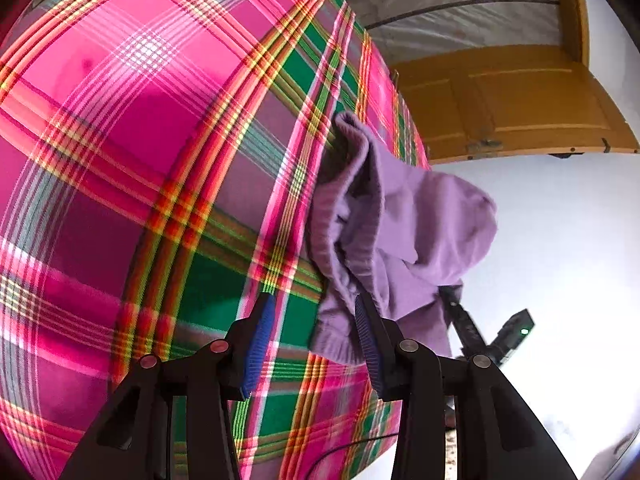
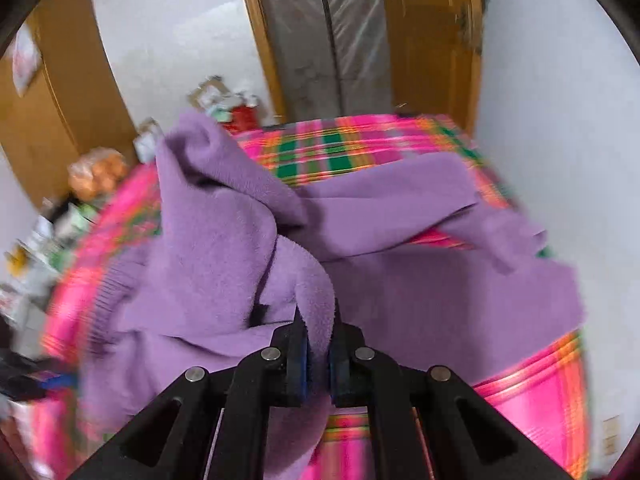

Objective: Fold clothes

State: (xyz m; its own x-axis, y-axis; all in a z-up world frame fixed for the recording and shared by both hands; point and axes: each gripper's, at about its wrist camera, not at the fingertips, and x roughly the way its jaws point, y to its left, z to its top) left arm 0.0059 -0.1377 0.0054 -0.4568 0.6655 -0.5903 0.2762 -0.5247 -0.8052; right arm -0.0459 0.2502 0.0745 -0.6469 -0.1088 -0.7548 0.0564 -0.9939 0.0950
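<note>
Right wrist view: right gripper (image 2: 318, 356) was clamped on a fold of the purple sweater (image 2: 224, 240), which lay bunched on the plaid blanket (image 2: 532, 396). Left gripper (image 1: 316, 340) — jaws apart — hovered beside the sweater's ribbed hem (image 1: 332, 248), gripping nothing.

A bed (image 2: 532, 404) is covered by a pink, green and orange plaid sheet (image 1: 160, 152); a crumpled purple sweater (image 2: 224, 248) is spread on it.

The left black two-finger gripper with blue ribbed pads (image 1: 316, 312) is held with jaws spread apart, while the right black two-finger gripper (image 2: 318, 354) is clamped on a fold of purple fleece garment (image 2: 224, 240).
</note>
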